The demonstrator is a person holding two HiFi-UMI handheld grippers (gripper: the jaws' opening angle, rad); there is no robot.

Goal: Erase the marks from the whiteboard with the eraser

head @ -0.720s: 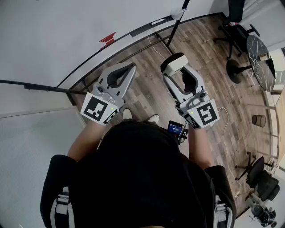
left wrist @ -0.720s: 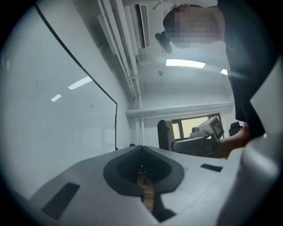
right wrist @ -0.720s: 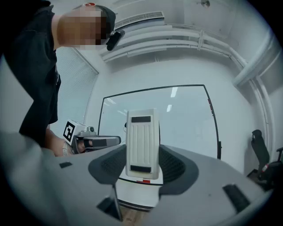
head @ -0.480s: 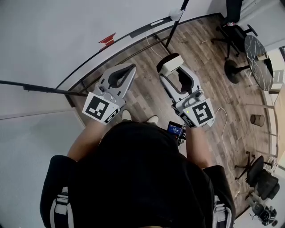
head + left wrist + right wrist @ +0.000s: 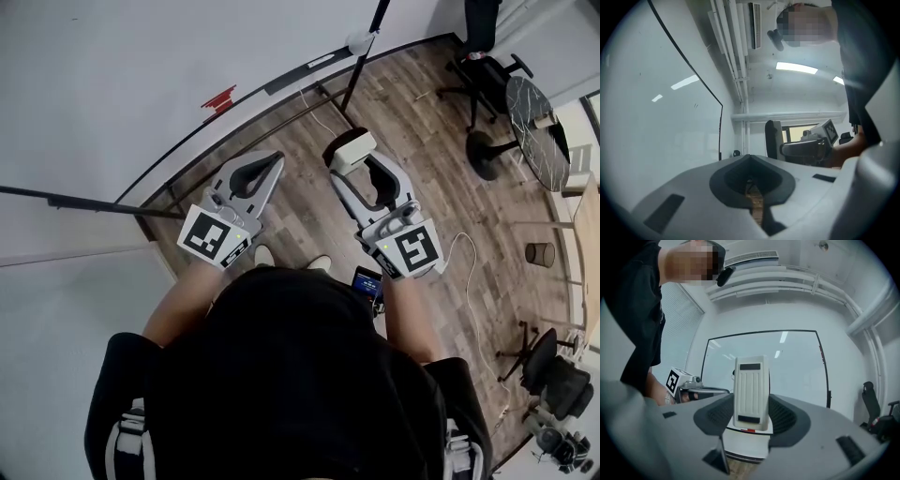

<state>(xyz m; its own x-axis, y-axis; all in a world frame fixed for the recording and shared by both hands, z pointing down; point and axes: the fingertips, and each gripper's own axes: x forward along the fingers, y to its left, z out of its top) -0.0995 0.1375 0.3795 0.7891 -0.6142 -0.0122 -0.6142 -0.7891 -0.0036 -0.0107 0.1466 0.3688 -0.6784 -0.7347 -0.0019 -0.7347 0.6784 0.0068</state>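
Observation:
The whiteboard (image 5: 103, 84) fills the upper left of the head view, and its black-framed face (image 5: 787, 366) stands ahead in the right gripper view. My right gripper (image 5: 349, 157) is shut on a cream ribbed eraser (image 5: 351, 147), held upright between the jaws (image 5: 751, 390) a short way off the board. My left gripper (image 5: 269, 160) hovers beside it, shut and empty. The left gripper view runs along the board (image 5: 656, 117), where a few faint small marks (image 5: 696, 105) show. The right gripper with the eraser (image 5: 774, 138) appears there too.
A red item (image 5: 219, 98) lies on the board's bottom ledge. A black stand pole (image 5: 364, 52) rises by the board's right end. Office chairs (image 5: 487, 66) and a round dark table (image 5: 537, 120) stand on the wood floor at right. A cable (image 5: 464, 272) trails there.
My right gripper has carried the eraser up and to the left, closer to the board. The left gripper has barely shifted.

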